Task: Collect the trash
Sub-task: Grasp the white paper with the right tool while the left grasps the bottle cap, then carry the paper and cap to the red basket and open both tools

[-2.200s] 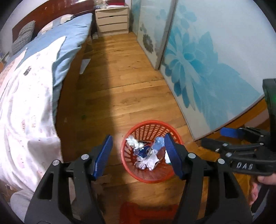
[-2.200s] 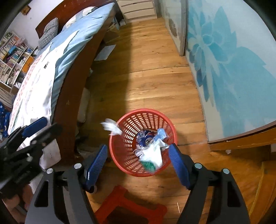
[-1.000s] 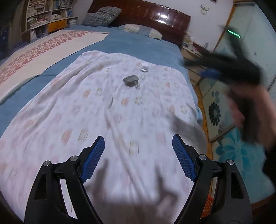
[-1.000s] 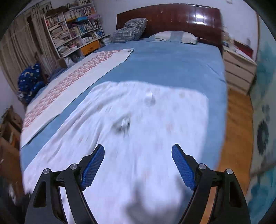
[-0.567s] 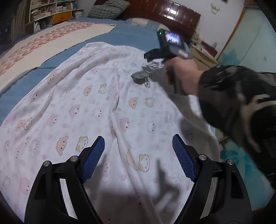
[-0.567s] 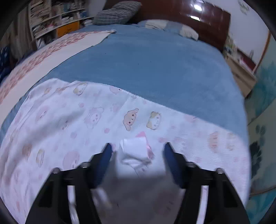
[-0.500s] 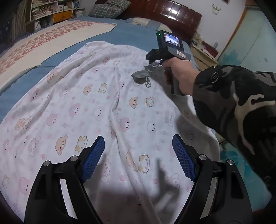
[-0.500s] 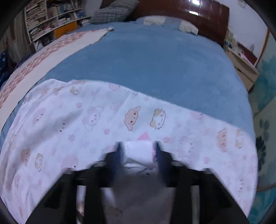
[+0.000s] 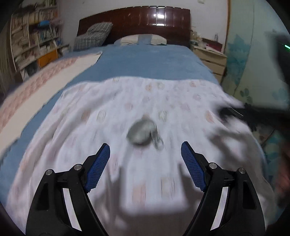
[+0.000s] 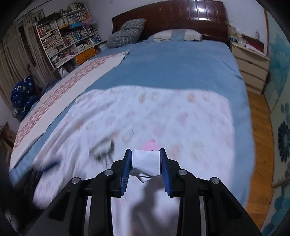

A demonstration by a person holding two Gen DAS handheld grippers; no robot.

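My right gripper (image 10: 145, 159) is shut on a crumpled white paper with a pink edge (image 10: 146, 160), held above the white patterned sheet (image 10: 181, 123). A grey crumpled piece of trash (image 9: 140, 131) lies on the sheet just ahead of my left gripper (image 9: 145, 156), which is open and empty. The same grey piece shows blurred in the right wrist view (image 10: 103, 147), left of the held paper. The right gripper appears as a dark blur at the right edge of the left wrist view (image 9: 253, 116).
The white sheet lies over a blue bedspread (image 10: 172, 63) on a bed with a dark wooden headboard (image 10: 181, 16) and pillows (image 10: 126, 32). A bookshelf (image 10: 68, 30) stands at the left, a nightstand (image 10: 252, 59) and wooden floor (image 10: 261, 127) at the right.
The right gripper has closed on the white paper and pulled back from the sheet to the right. The left gripper has moved in toward the grey piece.
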